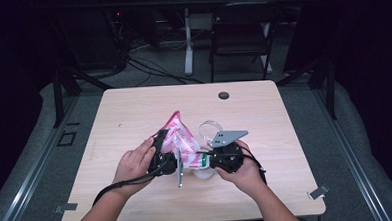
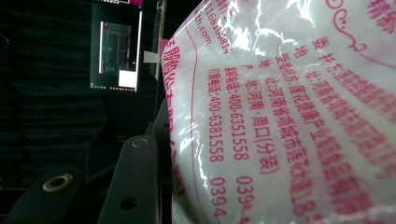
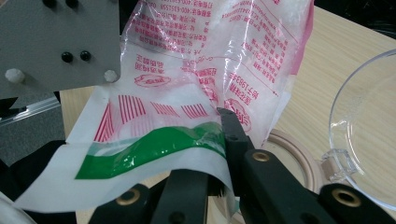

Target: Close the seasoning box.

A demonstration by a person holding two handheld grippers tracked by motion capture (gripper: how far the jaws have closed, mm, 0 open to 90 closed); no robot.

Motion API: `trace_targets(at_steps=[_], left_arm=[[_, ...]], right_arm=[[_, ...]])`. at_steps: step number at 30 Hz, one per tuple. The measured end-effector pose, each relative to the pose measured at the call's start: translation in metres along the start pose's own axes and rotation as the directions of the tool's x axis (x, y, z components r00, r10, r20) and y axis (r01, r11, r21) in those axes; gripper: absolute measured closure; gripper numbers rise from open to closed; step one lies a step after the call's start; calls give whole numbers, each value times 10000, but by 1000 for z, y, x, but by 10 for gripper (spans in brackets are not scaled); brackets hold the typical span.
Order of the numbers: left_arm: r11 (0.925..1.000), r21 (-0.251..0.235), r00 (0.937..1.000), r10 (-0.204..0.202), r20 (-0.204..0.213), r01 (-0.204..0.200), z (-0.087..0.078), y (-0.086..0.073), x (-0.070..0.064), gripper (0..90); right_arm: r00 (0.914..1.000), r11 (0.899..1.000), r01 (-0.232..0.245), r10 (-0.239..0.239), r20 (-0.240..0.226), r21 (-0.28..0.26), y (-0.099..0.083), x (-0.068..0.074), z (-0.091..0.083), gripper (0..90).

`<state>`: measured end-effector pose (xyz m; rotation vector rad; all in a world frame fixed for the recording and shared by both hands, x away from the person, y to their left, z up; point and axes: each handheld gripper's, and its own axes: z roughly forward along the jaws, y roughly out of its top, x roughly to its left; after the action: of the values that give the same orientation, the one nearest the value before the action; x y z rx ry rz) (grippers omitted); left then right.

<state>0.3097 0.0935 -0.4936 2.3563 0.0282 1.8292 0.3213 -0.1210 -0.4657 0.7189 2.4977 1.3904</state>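
Both grippers pinch a pink-printed plastic bag (image 1: pixel 180 138) above the worktop (image 1: pixel 134 113): left gripper (image 1: pixel 162 153) one side, right gripper (image 1: pixel 217 157) its green-banded edge, beside a clear bowl (image 3: pixel 369 140).

Count of items by kind, all views.

Handheld two-jaw black grippers: 2, namely the left gripper (image 1: pixel 168 154) and the right gripper (image 1: pixel 213 160).

Person's hands: 2, the left hand (image 1: pixel 133 165) and the right hand (image 1: pixel 245 172).

Crinkled clear plastic bag with pink print and a green band (image 1: pixel 181 140): 1.

Clear plastic cup with a small handle (image 3: pixel 362 133): 1.

Round pale tan ring lying flat on the tabletop (image 3: pixel 292 156): 1.

Light wood table (image 1: pixel 264 112): 1.

Small dark round disc near the table's far edge (image 1: pixel 224 95): 1.

Black folding chair behind the table (image 1: pixel 241 36): 1.

Lit monitor screen in the dark background (image 2: pixel 115 51): 1.
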Motion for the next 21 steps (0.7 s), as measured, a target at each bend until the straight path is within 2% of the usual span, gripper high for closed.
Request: trace_targets(at_steps=[8, 21], left_arm=[[9997, 37, 9996, 249, -113, -248, -1, 1, 2, 616], [9993, -21, 9989, 370, -299, -371, -2, 3, 3, 631]], right_arm=[[10000, 10000, 50, -50, -3, 45, 0, -1, 0, 900], [10000, 10000, -4, 4, 35, 15, -1, -2, 0, 900]])
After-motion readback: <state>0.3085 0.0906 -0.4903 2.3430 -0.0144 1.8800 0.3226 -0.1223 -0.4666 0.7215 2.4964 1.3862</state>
